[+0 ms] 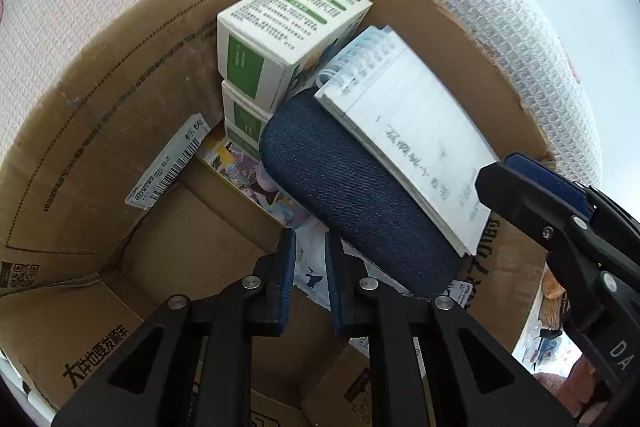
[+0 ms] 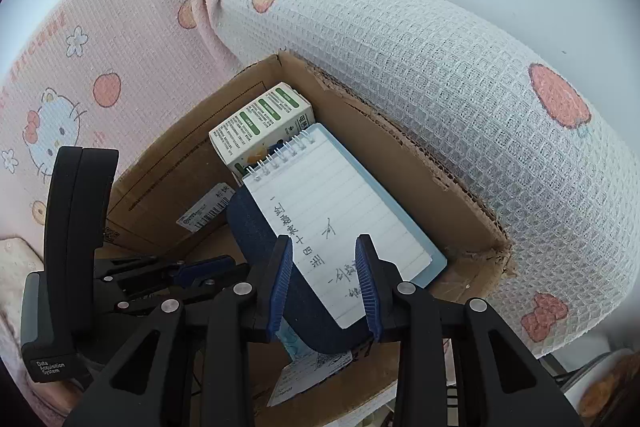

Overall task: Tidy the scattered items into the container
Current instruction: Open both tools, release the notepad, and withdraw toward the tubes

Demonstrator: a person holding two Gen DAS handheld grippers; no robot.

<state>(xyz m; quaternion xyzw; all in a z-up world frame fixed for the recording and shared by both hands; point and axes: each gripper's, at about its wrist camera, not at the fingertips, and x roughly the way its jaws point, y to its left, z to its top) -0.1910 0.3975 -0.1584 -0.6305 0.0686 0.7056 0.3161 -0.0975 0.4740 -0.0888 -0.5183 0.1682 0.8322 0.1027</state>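
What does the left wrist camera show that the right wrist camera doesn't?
Only the left wrist view shows the stack of green-and-white cartons below the top one, and colourful cartoon printed paper on the box floor. Only the right shows the pink cat-print waffle cloth. Both show the brown cardboard box, lined spiral notepad and dark blue denim case.
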